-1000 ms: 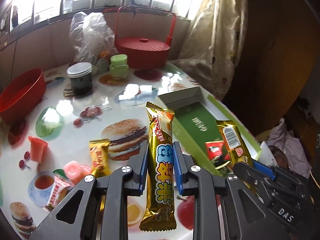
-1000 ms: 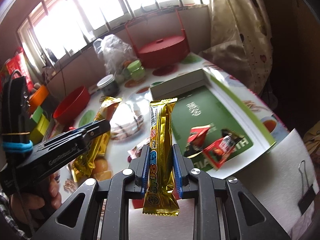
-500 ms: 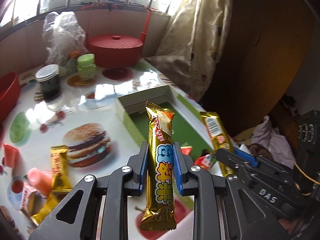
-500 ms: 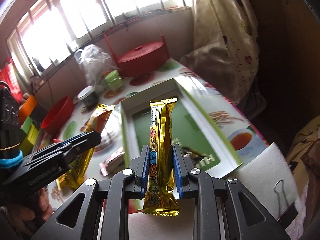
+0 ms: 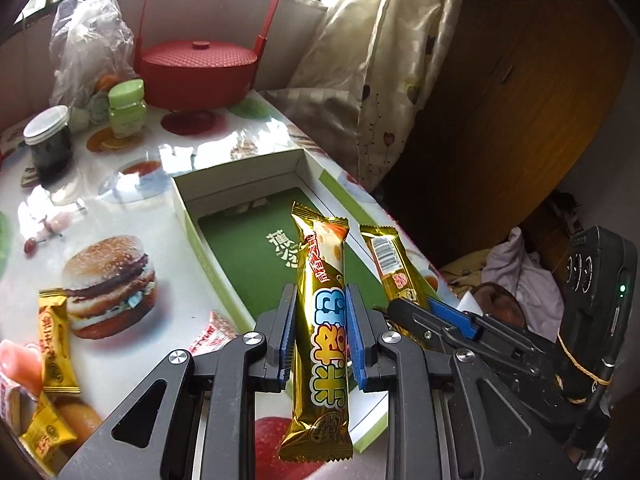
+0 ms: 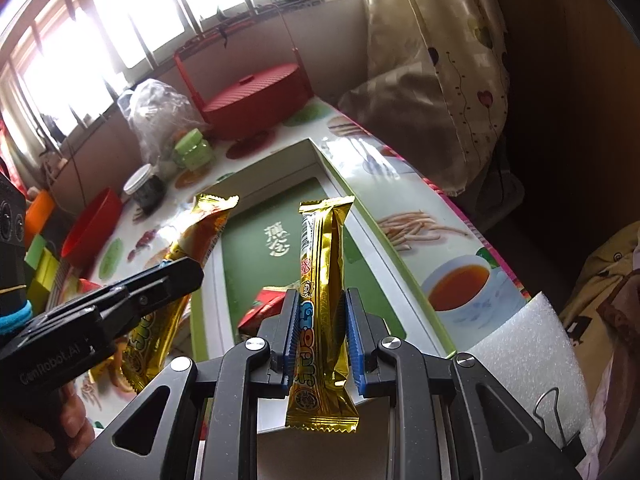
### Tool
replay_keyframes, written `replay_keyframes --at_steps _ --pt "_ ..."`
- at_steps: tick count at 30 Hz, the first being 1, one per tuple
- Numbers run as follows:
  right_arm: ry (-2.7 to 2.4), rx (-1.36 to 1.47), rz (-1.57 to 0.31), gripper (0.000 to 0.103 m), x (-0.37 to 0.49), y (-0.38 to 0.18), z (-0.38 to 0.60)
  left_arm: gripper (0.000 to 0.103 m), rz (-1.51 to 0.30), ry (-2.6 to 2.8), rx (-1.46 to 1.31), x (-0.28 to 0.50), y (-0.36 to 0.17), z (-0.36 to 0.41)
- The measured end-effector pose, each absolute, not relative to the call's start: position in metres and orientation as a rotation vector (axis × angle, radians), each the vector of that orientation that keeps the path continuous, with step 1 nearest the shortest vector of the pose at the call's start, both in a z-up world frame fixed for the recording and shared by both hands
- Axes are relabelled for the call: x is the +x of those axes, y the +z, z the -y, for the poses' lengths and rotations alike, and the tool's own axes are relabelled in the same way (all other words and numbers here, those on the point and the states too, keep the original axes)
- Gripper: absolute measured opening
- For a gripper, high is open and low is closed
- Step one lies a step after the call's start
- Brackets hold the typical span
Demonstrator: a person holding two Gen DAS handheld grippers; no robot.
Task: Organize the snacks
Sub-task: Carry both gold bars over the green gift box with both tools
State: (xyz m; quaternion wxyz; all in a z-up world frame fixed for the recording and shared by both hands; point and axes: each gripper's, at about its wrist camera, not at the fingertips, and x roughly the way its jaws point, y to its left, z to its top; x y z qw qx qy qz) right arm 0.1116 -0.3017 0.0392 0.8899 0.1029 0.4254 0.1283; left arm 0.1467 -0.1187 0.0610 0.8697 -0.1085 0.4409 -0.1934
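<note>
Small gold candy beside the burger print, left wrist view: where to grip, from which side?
Grip the small gold candy across its narrow width at mid-body, coming from above. It lies flat on the table, long axis running away from the camera, crimped ends offering little purchase.

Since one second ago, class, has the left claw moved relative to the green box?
Yes. The left claw, shut on its gold bar, has shifted rightward, over the green box.
</note>
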Motion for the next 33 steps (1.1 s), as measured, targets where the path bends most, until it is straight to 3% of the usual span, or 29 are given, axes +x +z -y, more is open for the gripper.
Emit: replay_keyframes --at_steps 28,33 --pt "0.270 0.164 -0.921 0.021 0.132 0.022 0.303 0.024 -1.029 -0.379 -0.292 0.164 0.026 0.129" --pt "0.269 0.162 -0.920 0.022 0.132 0.023 0.303 0.030 -1.023 -0.393 -0.326 0.163 0.028 0.126"
